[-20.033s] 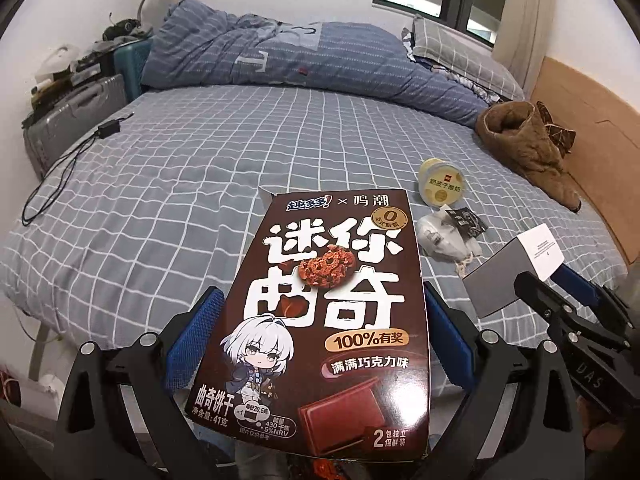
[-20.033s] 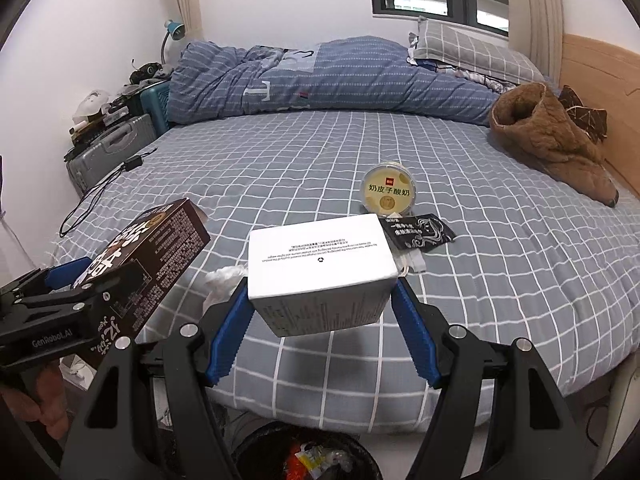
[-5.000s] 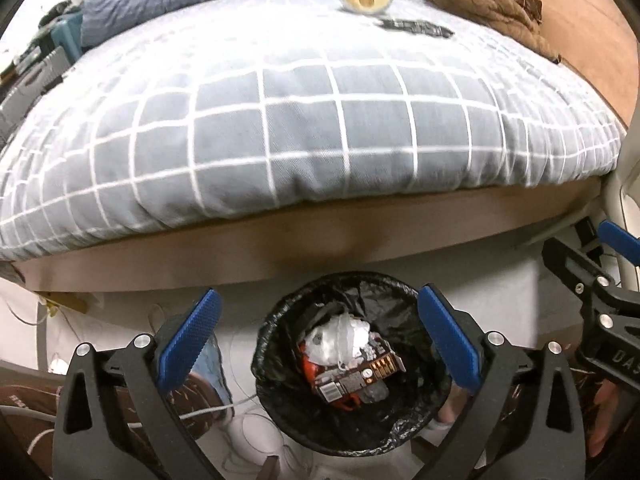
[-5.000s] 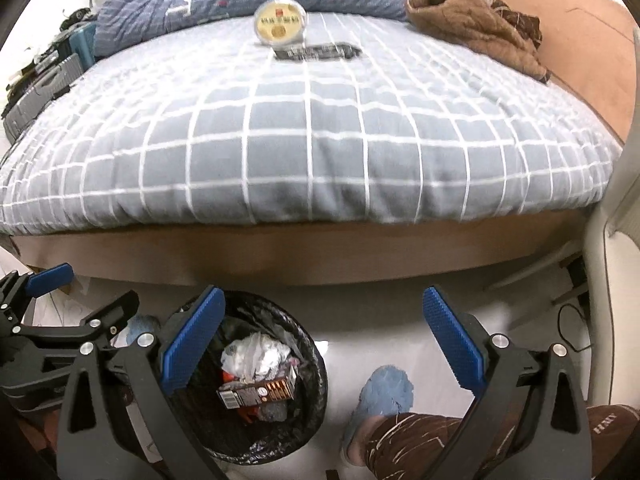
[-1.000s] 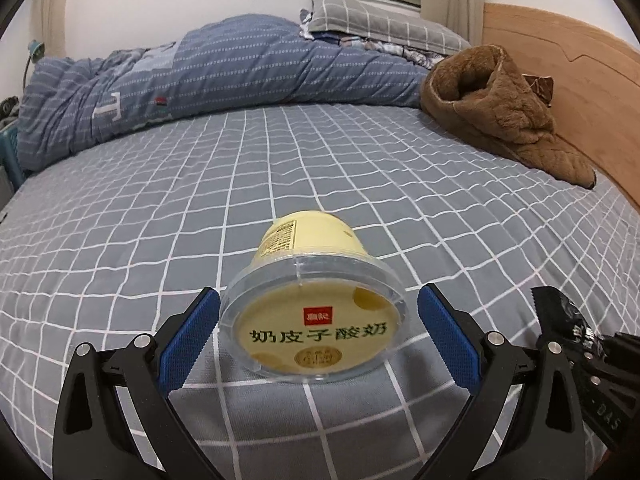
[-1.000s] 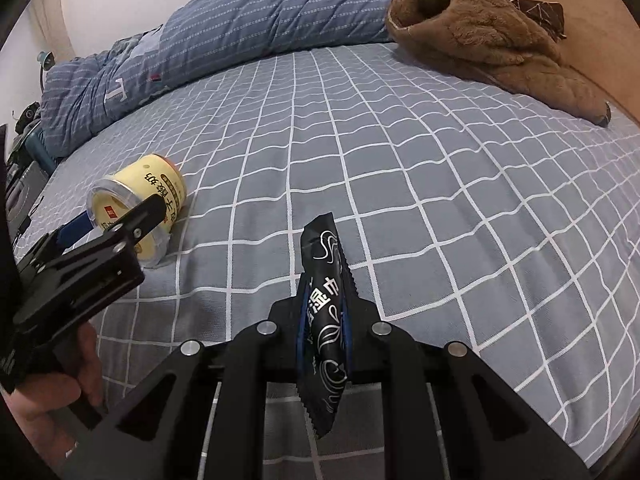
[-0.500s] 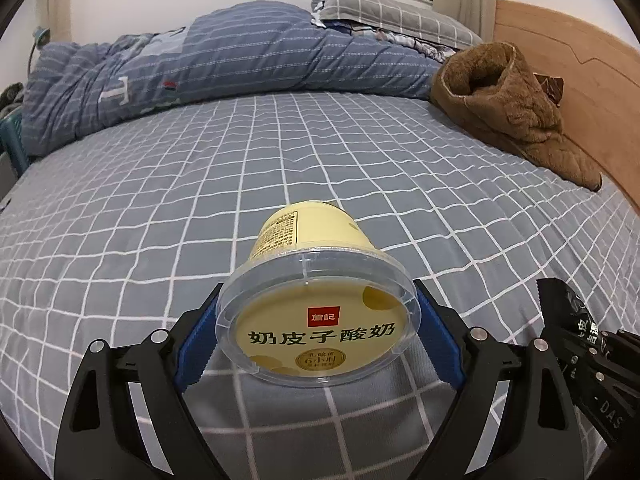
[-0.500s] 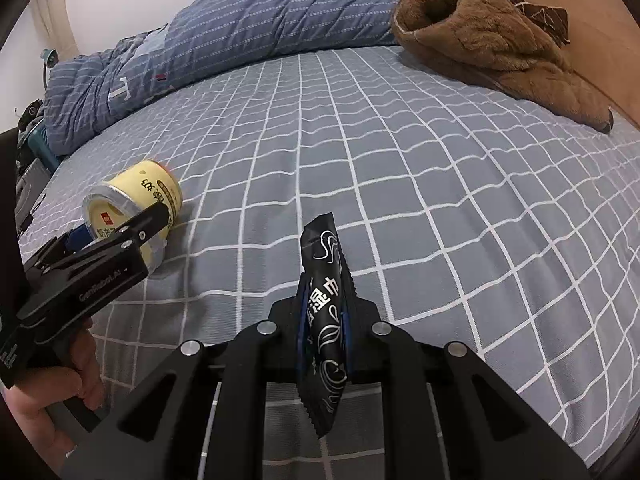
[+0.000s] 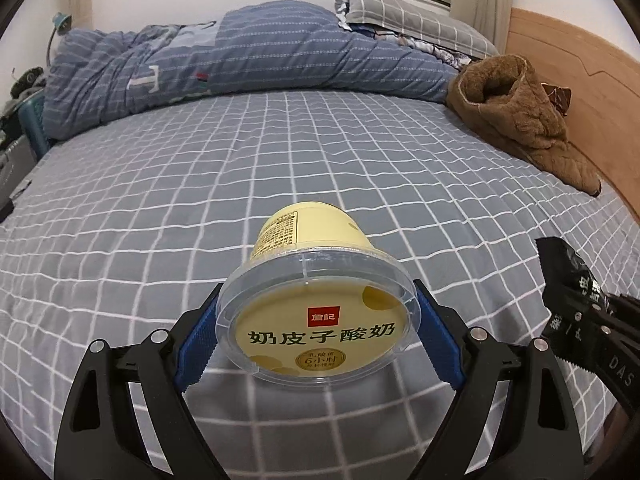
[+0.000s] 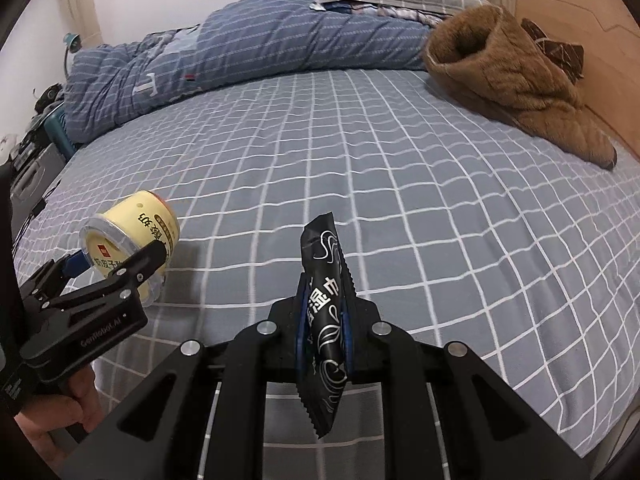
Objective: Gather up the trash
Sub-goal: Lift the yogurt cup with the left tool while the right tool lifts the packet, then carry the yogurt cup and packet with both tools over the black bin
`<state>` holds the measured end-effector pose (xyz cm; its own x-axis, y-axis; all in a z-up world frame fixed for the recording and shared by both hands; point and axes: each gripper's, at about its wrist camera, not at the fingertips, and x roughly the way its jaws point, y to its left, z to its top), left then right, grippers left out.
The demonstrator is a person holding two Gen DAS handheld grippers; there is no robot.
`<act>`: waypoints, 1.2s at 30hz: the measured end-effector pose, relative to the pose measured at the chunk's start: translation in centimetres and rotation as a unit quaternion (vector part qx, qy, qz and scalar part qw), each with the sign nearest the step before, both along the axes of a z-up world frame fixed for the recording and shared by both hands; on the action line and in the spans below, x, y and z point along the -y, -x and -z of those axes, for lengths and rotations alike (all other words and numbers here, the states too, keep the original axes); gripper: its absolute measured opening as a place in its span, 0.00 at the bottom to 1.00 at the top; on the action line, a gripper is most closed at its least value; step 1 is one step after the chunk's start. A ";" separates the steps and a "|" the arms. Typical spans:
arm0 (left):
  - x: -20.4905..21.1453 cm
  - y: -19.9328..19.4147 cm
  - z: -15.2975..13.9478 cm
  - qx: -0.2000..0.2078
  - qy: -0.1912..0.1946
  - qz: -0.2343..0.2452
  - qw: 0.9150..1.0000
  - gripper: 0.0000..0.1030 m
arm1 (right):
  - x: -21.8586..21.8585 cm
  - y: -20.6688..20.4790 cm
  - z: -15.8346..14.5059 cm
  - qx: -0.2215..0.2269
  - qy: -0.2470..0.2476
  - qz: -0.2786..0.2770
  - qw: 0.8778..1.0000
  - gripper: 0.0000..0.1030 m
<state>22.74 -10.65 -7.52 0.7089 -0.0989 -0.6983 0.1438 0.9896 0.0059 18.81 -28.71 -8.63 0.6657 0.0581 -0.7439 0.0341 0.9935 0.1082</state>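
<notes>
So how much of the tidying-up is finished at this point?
Nearly done, by the look of it. No loose litter shows on the bed sheet. In hand: the left gripper is clamped on the yogurt cup, and the right gripper pinches a black wrapper. Left to do: drop both into a bin, which isn't in view here.

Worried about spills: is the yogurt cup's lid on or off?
On. The clear lid still covers the yogurt cup, which lies sideways in the left gripper.
</notes>
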 end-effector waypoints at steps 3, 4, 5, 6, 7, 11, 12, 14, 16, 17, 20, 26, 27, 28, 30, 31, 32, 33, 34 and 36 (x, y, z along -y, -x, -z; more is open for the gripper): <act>-1.3 0.7 -0.6 0.003 -0.003 -0.003 1.000 0.84 | -1.4 0.1 -0.5 0.002 0.006 -0.007 1.000 0.13; -2.0 1.1 -0.8 0.004 -0.003 -0.007 1.000 0.84 | -1.9 0.2 -0.8 0.004 0.008 -0.010 1.000 0.13; -2.5 1.3 -0.9 0.005 -0.001 -0.012 1.000 0.84 | -2.4 0.2 -1.0 0.005 0.010 -0.012 1.000 0.13; -3.0 1.6 -1.0 0.005 0.000 -0.016 1.000 0.84 | -2.9 0.3 -1.2 0.006 0.011 -0.014 1.000 0.13; -3.6 2.0 -1.0 0.004 0.001 -0.018 1.000 0.84 | -3.4 0.3 -1.4 0.008 0.011 -0.016 1.000 0.13; -5.4 3.0 -1.5 0.002 0.010 -0.025 1.000 0.84 | -5.0 0.5 -2.2 0.014 0.010 -0.020 1.000 0.13; -5.7 3.2 -1.7 0.002 0.010 -0.026 1.000 0.84 | -5.5 0.7 -2.5 0.017 0.007 -0.021 1.000 0.13; -6.6 3.9 -2.0 0.005 0.010 -0.029 1.000 0.84 | -6.4 0.9 -2.8 0.020 0.009 -0.024 0.999 0.13; -7.3 4.5 -2.3 0.007 0.012 -0.032 0.999 0.84 | -7.5 1.3 -2.9 0.022 0.009 -0.029 0.999 0.13; -7.8 5.0 -2.4 0.008 0.014 -0.035 0.999 0.84 | -7.8 1.4 -3.0 0.022 0.009 -0.031 0.999 0.13; -9.1 5.9 -2.6 0.008 0.016 -0.040 0.999 0.84 | -9.3 2.3 -3.0 0.025 0.011 -0.036 0.999 0.13; -11.1 8.2 -2.9 0.008 0.014 -0.046 0.999 0.84 | -11.5 3.5 -3.2 0.030 0.014 -0.047 0.998 0.13; -11.4 8.5 -2.9 0.007 0.014 -0.046 0.999 0.84 | -11.9 3.8 -3.3 0.032 0.014 -0.049 0.998 0.13; -11.8 9.0 -2.9 0.006 0.016 -0.048 0.999 0.84 | -12.2 4.0 -3.4 0.033 0.015 -0.051 0.998 0.13; -12.2 9.7 -2.9 0.005 0.016 -0.049 0.999 0.83 | -12.9 4.6 -3.5 0.035 0.016 -0.056 0.998 0.13; -12.4 10.1 -2.9 0.004 0.016 -0.050 0.999 0.83 | -13.1 4.8 -3.6 0.036 0.016 -0.057 0.998 0.13; -12.6 10.6 -2.8 0.003 0.016 -0.050 0.999 0.83 | -13.3 5.1 -3.6 0.037 0.017 -0.058 0.998 0.13; -12.6 10.9 -2.8 0.002 0.017 -0.051 0.999 0.83 | -13.5 5.5 -3.7 0.036 0.018 -0.058 0.997 0.13; -12.7 11.3 -2.7 0.001 0.018 -0.050 0.999 0.83 | -13.6 5.9 -3.7 0.037 0.018 -0.059 0.997 0.13; -12.7 12.1 -2.7 -0.001 0.019 -0.049 0.999 0.84 | -13.9 6.7 -3.7 0.036 0.021 -0.058 0.997 0.13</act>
